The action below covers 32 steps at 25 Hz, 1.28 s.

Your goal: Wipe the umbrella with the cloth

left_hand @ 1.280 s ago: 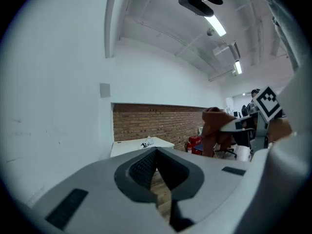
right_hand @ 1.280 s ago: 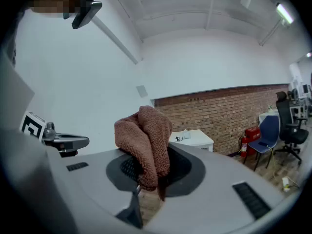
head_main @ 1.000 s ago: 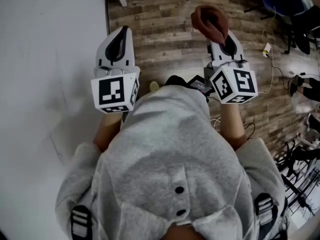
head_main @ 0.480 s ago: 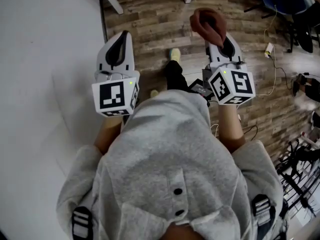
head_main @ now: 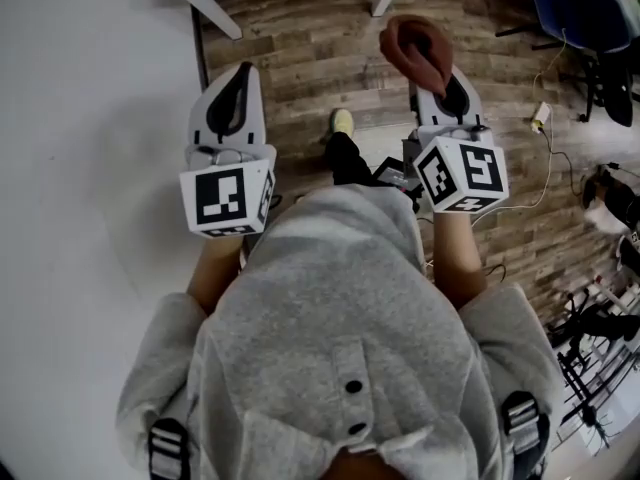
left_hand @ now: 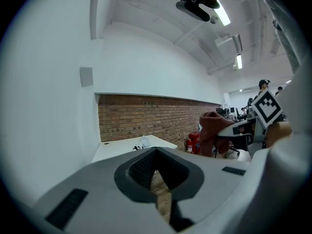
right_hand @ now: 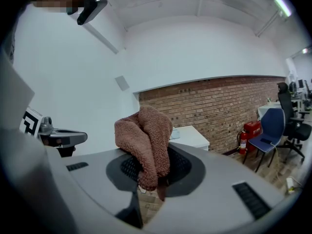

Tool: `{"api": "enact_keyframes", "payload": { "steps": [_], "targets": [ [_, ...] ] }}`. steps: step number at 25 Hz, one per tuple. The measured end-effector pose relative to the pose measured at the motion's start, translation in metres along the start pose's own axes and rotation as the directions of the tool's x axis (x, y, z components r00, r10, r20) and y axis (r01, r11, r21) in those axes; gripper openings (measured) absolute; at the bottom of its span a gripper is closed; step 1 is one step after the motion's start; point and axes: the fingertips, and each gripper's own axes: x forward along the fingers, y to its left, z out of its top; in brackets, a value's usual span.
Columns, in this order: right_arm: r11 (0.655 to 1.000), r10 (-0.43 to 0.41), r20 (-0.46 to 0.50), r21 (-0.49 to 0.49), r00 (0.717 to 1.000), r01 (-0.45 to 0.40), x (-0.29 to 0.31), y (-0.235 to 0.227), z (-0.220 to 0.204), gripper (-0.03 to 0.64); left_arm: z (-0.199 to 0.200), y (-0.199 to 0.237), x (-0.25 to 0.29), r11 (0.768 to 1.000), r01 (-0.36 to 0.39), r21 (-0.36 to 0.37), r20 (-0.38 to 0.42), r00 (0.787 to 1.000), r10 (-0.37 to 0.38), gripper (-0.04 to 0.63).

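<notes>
Shoe forward, cloth in right gripper

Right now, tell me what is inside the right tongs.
A bunched brown cloth is clamped between the right tongs, its bulk sticking up above them and a short end hanging below. The folds cover the spot where the tongs meet, so nothing further shows there.

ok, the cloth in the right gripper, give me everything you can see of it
The cloth is reddish-brown and looks like fuzzy terry or fleece. It is bunched into a folded lump, pinched between the closed jaws of the right gripper. Most of it stands up above them and a short tail hangs below. In the head view it is held in the air over the wood-plank floor. Only the jaws touch it.
</notes>
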Motion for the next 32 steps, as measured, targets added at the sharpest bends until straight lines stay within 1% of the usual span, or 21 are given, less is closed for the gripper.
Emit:
{"api": "enact_keyframes", "payload": {
  "steps": [3, 8, 16, 23, 32],
  "targets": [
    [1.0, 0.01, -0.018, 0.008, 1.0, -0.009, 0.032, -0.017, 0.007, 0.084, 0.006, 0.009, 0.032, 1.0, -0.015, -0.009, -0.012, 1.0, 0.015, 0.015],
    [0.999, 0.038, -0.035, 0.006, 0.999, -0.038, 0.08, -0.05, 0.024, 0.084, 0.023, 0.017, 0.08, 0.999, -0.047, 0.018, -0.03, 0.998, 0.047, 0.015],
    [0.997, 0.07, -0.049, -0.016, 0.996, -0.071, 0.142, -0.098, 0.047, 0.084, 0.047, 0.011, 0.165, 0.998, -0.056, 0.026, -0.048, 0.997, 0.057, 0.015],
    [0.996, 0.088, -0.051, -0.025, 0.995, -0.089, 0.171, -0.118, 0.043, 0.084, 0.043, 0.011, 0.195, 0.997, -0.069, 0.029, -0.043, 0.997, 0.07, 0.015],
    [0.99, 0.125, -0.056, -0.052, 0.991, -0.128, 0.187, -0.126, 0.042, 0.084, 0.046, 0.006, 0.215, 0.996, -0.079, 0.035, -0.033, 0.996, 0.08, 0.015]
  ]
}}
